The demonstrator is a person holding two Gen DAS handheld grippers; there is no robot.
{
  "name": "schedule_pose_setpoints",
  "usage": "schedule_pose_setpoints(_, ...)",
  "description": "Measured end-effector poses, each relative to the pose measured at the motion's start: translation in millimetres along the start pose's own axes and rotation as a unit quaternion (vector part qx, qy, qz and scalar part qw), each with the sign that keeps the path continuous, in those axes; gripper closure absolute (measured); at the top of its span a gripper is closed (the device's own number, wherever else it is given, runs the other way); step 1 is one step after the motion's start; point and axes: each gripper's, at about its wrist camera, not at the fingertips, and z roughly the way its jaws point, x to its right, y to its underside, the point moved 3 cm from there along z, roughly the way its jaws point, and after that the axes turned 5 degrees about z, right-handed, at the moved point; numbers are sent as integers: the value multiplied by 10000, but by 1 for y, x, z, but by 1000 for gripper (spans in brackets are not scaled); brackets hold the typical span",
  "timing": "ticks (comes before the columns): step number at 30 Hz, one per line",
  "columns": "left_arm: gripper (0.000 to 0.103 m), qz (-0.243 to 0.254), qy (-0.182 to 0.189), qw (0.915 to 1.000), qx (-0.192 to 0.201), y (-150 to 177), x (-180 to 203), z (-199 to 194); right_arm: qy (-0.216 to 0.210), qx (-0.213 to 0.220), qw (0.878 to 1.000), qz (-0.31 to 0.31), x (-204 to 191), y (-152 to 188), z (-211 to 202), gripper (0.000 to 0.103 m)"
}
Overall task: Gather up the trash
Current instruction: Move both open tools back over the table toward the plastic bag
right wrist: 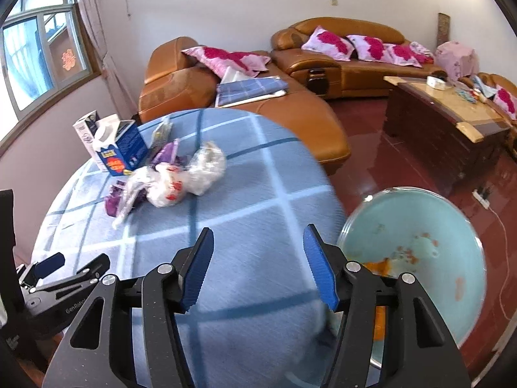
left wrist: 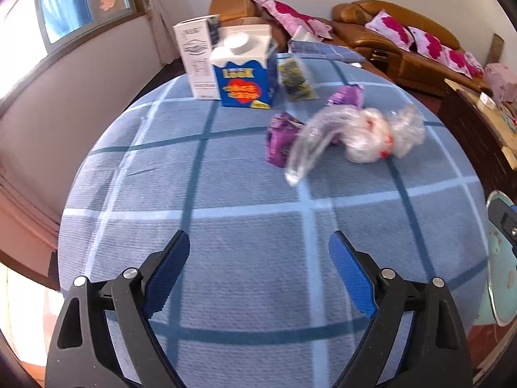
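Trash lies on a round table under a blue checked cloth. A crumpled clear plastic bag rests on purple wrappers. Behind them stand a blue carton with a white cap, a white box and a clear packet with dark contents. My left gripper is open over bare cloth, well short of the trash. My right gripper is open near the table's right edge, with nothing between its fingers.
A pale blue basin with orange scraps sits below the table's right edge. Brown leather sofas with pink cushions stand beyond the table. A dark wooden coffee table is at the right on red floor.
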Motion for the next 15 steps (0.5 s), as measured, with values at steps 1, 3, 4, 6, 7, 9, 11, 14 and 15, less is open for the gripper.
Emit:
schedule_pose_setpoints(1, 17, 0, -42, 10000, 9, -1, -3, 1, -28, -25, 10000, -5, -5, -1, 3, 45)
schedule_pose_setpoints(3, 17, -3, -111, 9999, 22, -2, -10, 2, -113, -81, 9999, -3, -17, -5, 13, 45)
schedule_pose_setpoints(4, 17, -18, -142, 9999, 19, -3, -14, 3, -136, -101, 9999, -4, -22, -7, 18, 45)
schedule_pose_setpoints(6, 17, -50, -214, 9998, 0, -4, -22, 6, -188, -126, 9997, -7, -30, -12, 24, 45)
schedule_pose_setpoints(7, 17, -62, -256, 9997, -14, -4, -25, 8, -218, -138, 9997, -10, -34, -14, 28, 45)
schedule_pose_setpoints(9, 17, -111, -341, 9993, -59, -5, -34, 14, -305, -188, 9994, -4, -45, -21, 37, 45)
schedule_pose_setpoints(11, 17, -175, -371, 9991, -104, -6, -42, 19, -375, -236, 9990, -26, -57, -26, 48, 45)
schedule_pose_setpoints(14, 17, -233, -420, 9987, -149, -6, -52, 25, -344, -299, 9989, -108, -71, -30, 65, 48)
schedule_pose_setpoints(15, 17, -252, -450, 9985, -157, -6, -55, 27, -353, -332, 9988, -93, -74, -31, 70, 49)
